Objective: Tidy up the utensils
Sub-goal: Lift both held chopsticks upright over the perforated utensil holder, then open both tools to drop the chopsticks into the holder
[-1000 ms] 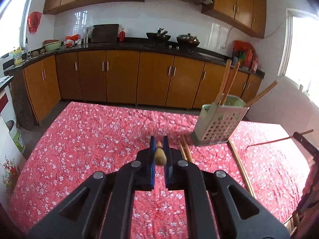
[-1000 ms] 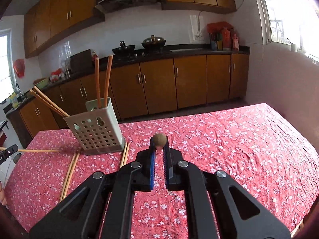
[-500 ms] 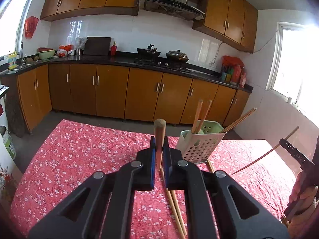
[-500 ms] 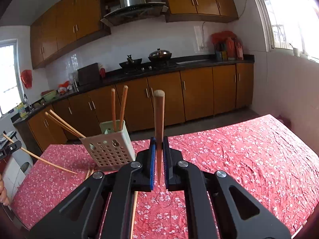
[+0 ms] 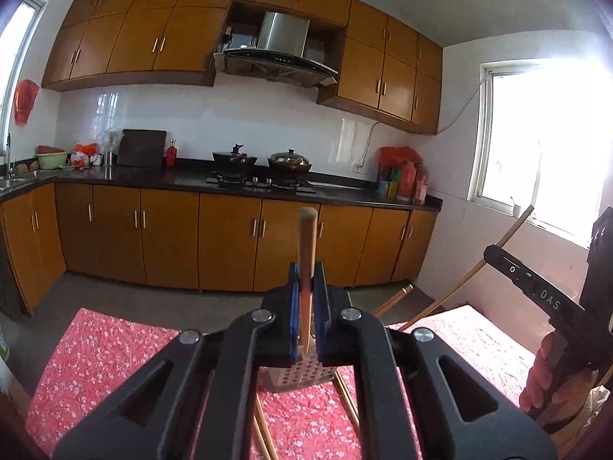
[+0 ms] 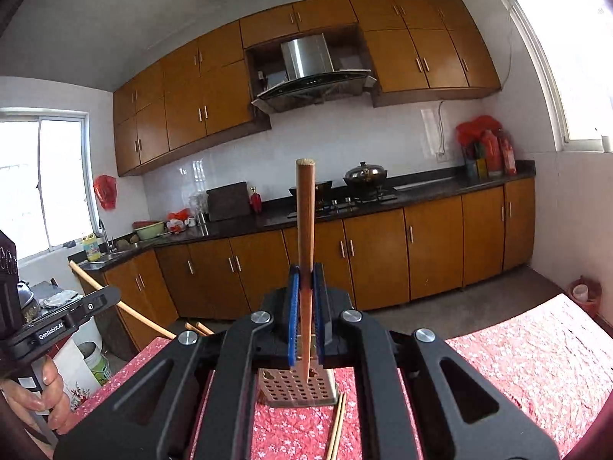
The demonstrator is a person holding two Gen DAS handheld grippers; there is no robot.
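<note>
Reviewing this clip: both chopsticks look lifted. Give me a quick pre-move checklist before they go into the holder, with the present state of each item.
1. Left hand-held gripper shut on its chopstick: ok.
2. Right hand-held gripper shut on its chopstick: ok.
3. Both chopsticks upright, tips down: ok.
4. Holder standing on the tablecloth, below the right chopstick's tip: ok.
5. Free room inside the holder: cannot tell, its opening is hidden behind the grippers.
6. Loose chopsticks on the cloth beside the holder, yet to be collected: not ok.
</note>
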